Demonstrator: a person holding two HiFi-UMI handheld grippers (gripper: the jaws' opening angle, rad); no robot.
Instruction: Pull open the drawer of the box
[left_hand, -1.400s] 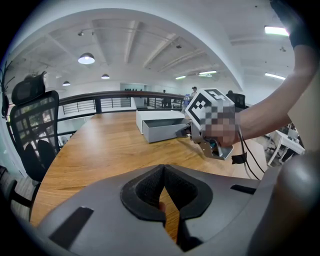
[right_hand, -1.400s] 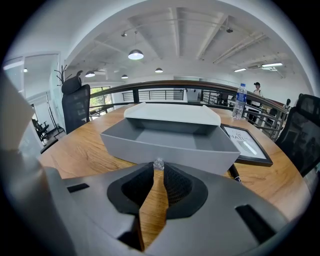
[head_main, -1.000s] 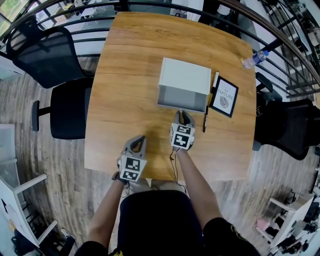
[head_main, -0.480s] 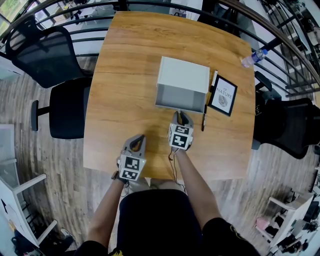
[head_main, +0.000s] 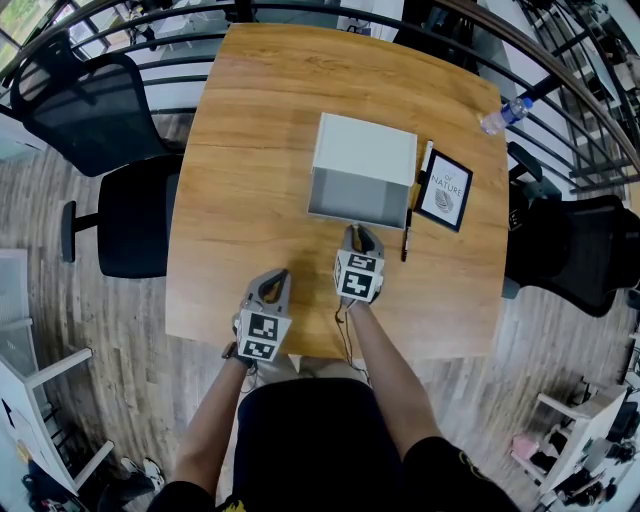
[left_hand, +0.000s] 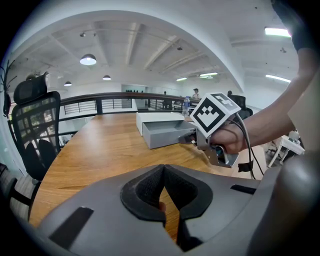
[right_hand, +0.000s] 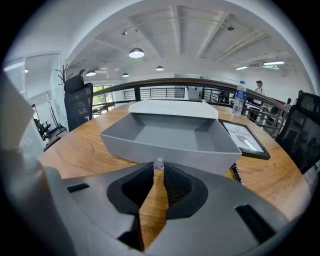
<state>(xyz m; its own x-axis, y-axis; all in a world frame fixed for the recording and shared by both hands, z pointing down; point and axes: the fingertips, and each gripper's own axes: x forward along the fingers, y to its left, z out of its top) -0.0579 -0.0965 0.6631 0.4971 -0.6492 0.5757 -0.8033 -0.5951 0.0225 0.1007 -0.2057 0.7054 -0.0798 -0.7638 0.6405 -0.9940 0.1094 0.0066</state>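
Note:
A white box (head_main: 366, 148) stands on the wooden table (head_main: 250, 150), and its grey drawer (head_main: 358, 198) is pulled out toward me, showing an empty inside (right_hand: 167, 134). My right gripper (head_main: 357, 232) is at the drawer's front, shut on the small clear knob (right_hand: 158, 163) at the middle of the front wall. The left gripper (head_main: 275, 281) rests near the table's front edge, left of the right one, shut with nothing in it. The left gripper view shows its closed tips (left_hand: 163, 168), the drawer (left_hand: 167, 134) and the right gripper (left_hand: 192, 139) at its front.
A framed picture (head_main: 445, 190) and a black pen (head_main: 407, 236) lie just right of the box. A water bottle (head_main: 503, 117) is at the far right corner. Black office chairs stand left (head_main: 140, 215) and right (head_main: 570, 250) of the table; a railing runs behind.
The right gripper, with the knob in it, has come slightly toward me and left, and the drawer stands a little further out. The left gripper has not moved.

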